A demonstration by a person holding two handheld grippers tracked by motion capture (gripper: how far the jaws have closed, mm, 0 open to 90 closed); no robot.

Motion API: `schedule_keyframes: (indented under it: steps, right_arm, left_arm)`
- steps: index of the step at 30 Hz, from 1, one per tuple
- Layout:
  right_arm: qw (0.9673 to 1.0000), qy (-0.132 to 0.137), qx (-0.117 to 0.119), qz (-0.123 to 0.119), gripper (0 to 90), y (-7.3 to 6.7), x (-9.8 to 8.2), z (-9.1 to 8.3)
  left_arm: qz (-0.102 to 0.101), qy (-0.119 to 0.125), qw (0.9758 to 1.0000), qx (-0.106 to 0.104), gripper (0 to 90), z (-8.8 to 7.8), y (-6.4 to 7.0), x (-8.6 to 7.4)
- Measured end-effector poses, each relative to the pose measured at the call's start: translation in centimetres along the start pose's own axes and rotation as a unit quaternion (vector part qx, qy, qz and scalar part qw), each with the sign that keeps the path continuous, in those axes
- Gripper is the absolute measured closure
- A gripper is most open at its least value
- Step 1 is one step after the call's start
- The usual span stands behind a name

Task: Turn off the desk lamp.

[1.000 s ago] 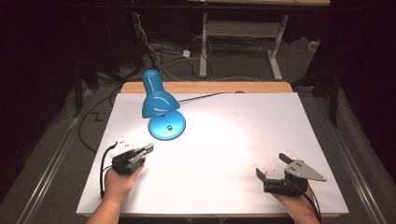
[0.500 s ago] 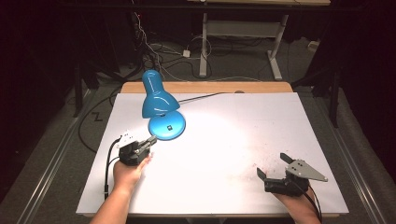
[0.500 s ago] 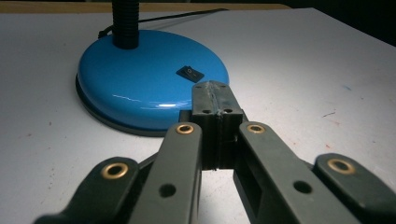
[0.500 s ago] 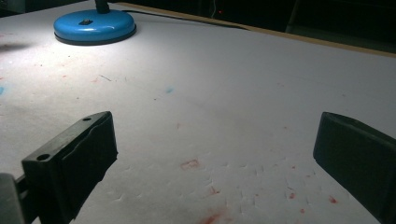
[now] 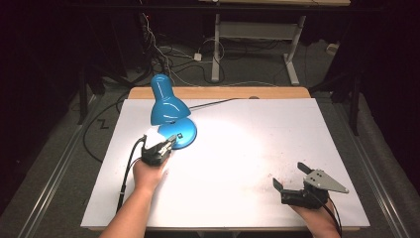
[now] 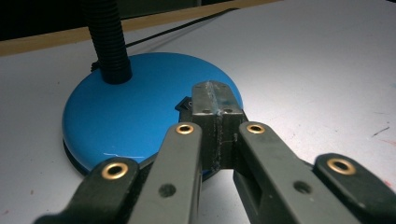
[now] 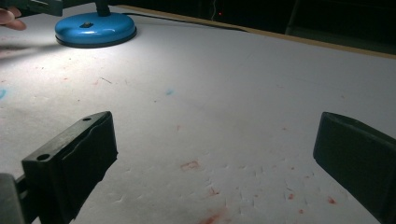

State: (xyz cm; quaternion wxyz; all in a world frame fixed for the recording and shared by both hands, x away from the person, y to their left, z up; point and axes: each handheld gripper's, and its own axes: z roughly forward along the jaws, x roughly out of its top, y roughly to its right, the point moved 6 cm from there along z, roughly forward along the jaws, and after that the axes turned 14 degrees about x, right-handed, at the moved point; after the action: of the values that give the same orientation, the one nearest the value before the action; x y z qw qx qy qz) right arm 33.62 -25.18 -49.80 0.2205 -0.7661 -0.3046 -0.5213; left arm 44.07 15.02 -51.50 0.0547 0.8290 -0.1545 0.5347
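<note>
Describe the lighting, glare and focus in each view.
High view: the blue lamp throws a bright, washed-out pool on the white table; the surroundings are nearly black. Left gripper view: the closed jaws are soft and near, and the lamp base carries a faint sheen. Right gripper view: dim, with light fading away from the lamp base.

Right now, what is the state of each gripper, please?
Left gripper: jaws shut, empty, tips over the blue lamp base.
Right gripper: jaws wide open, empty, above the white table.
</note>
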Motion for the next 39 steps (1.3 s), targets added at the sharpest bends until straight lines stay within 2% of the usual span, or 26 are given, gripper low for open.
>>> schedule_keyframes:
  steps: [4,14,15,18,23,30,39]
  right_arm:
    - [1.0,0.0,0.001,0.001,0.3,0.0,0.0,0.0]
    - [1.0,0.001,0.001,0.002,0.3,-0.2,0.0,0.0]
    - [1.0,0.001,0.002,0.002,0.3,-0.2,0.0,0.0]
    - [1.0,0.0,0.002,0.002,0.3,-0.2,0.0,0.1]
    - [1.0,0.0,0.004,-0.001,0.3,-0.3,0.0,0.2]
    - [1.0,-0.001,0.006,0.0,0.3,-0.3,0.0,0.3]
    - [1.0,0.0,0.005,0.0,0.3,-0.2,0.0,0.2]
  left_arm:
    - [-0.002,-0.006,0.9999,0.009,87.9,0.5,-0.1,0.1]
    - [-0.002,-0.028,0.9995,0.013,87.9,1.5,-0.1,0.3]
    - [0.005,-0.035,0.9993,0.015,87.9,1.6,-0.1,0.2]
    - [0.01,-0.041,0.9989,0.02,87.9,1.8,0.0,0.3]
    - [0.008,-0.047,0.9985,0.026,87.9,2.1,0.0,0.3]
    - [0.005,-0.036,0.999,0.025,87.9,2.5,0.2,0.8]
    - [0.004,-0.043,0.9986,0.03,87.9,3.0,0.4,1.0]
